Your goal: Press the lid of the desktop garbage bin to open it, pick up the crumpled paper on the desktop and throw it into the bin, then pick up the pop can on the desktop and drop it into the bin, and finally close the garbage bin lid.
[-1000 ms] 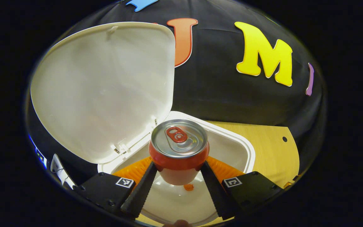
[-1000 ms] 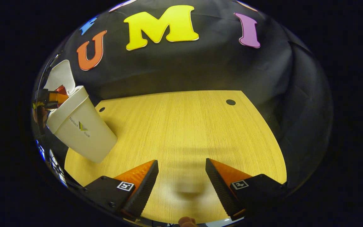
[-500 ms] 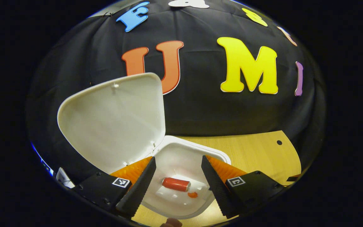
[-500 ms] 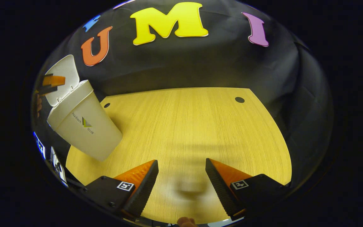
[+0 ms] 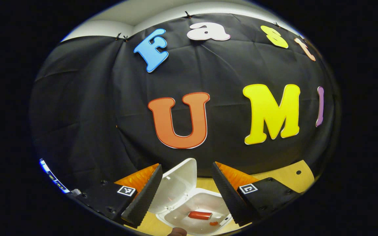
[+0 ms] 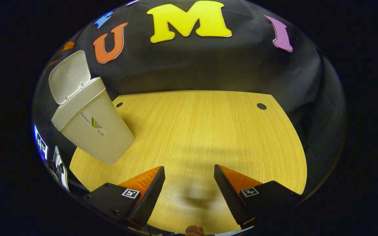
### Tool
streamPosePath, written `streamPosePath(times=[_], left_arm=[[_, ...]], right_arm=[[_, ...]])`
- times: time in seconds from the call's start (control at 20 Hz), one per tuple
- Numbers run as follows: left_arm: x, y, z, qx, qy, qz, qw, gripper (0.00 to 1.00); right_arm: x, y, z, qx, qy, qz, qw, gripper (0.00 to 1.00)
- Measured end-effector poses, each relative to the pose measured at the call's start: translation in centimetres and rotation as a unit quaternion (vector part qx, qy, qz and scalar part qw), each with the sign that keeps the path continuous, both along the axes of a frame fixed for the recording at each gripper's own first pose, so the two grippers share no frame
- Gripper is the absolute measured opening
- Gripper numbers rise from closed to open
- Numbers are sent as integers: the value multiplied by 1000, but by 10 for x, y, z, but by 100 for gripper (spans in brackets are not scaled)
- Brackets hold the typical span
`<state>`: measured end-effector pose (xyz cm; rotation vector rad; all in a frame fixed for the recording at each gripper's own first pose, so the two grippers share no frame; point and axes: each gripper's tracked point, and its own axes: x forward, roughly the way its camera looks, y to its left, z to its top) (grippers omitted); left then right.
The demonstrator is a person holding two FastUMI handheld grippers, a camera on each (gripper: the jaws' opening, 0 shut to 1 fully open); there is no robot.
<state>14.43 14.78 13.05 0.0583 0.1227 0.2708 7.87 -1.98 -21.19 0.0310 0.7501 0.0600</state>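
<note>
Left tongs (image 5: 185,193): we see them spread wide with nothing between the fingers, held high above the garbage bin (image 5: 176,218) and looking down into it from the left gripper view.

Right tongs (image 6: 189,193): also wide apart and holding nothing, hanging low over bare wood at the near middle of the counter (image 6: 208,131).

Garbage bin: in the right gripper view we spot it (image 6: 94,127) standing at the far left of the counter, a pale tapered tub with a small logo on its side, well apart from the right tongs.

Lid (image 6: 69,76): flipped up and open, standing off the far rim on its hinge; in the left gripper view we look at its pale inner face (image 5: 179,183).

Pop can (image 5: 199,215): lying on its side at the bottom of the bin, red body, one metal end showing.

Crumpled paper: we honestly can't make it out. There's a little orange scrap (image 5: 213,223) just beside the can on the bin floor, but we can't tell what it is.

Counter: light wood grain, with a small dark hole (image 6: 261,106) toward the far right and another (image 6: 119,105) near the bin.
</note>
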Motion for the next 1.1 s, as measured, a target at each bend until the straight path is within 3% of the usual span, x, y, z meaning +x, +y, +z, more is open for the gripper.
streamPosePath(times=[0.3, 0.5, 0.7, 1.1], left_arm=[[34, 56, 2, -48, 5, 71, 996, 98], [42, 86, -33, -115, 37, 126, 985, 99], [42, 86, -58, -166, 54, 135, 975, 99], [23, 32, -79, -211, 47, 122, 969, 98]], right_arm=[[4, -4, 2, 0, -2, 8, 1000, 95], [5, -15, 1, 5, 3, -2, 1000, 95], [6, -16, -4, 5, 7, 9, 1000, 95], [9, -17, -8, 14, 11, 30, 999, 95]])
